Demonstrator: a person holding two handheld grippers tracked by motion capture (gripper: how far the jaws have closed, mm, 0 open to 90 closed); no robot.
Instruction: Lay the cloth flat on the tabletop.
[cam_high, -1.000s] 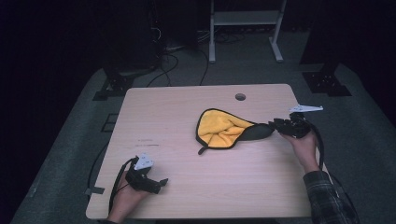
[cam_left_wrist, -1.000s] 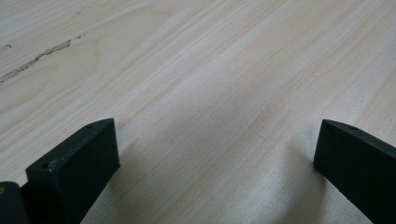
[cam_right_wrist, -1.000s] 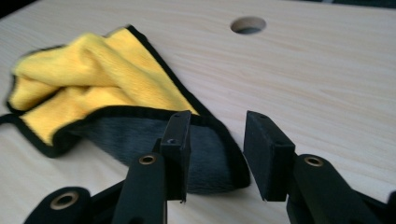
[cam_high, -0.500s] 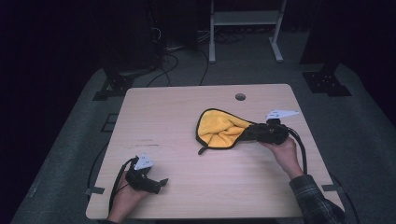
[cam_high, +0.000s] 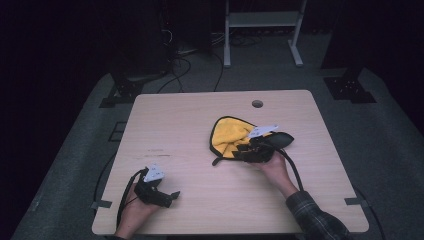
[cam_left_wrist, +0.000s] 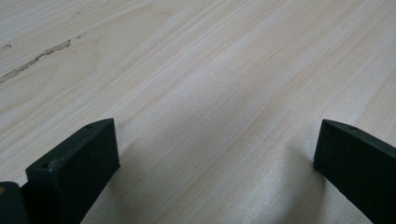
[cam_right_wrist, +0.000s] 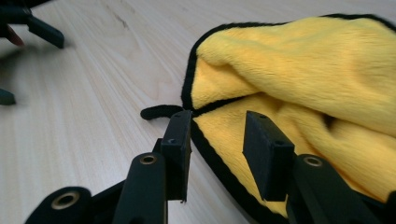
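Here the right gripper (cam_right_wrist: 217, 140), jaws apart, straddles the yellow cloth's (cam_right_wrist: 299, 70) black edge.

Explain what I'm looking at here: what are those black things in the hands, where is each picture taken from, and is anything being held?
A person holds a two-jaw tool in each hand. The high view looks down on a wooden table. The other two pictures come from cameras riding on each tool. The left gripper rests near the table's front edge, jaws wide apart over bare wood. The right gripper has its jaws part open, astride the black-trimmed edge of a crumpled yellow cloth, not pressing on it. Nothing is held yet.
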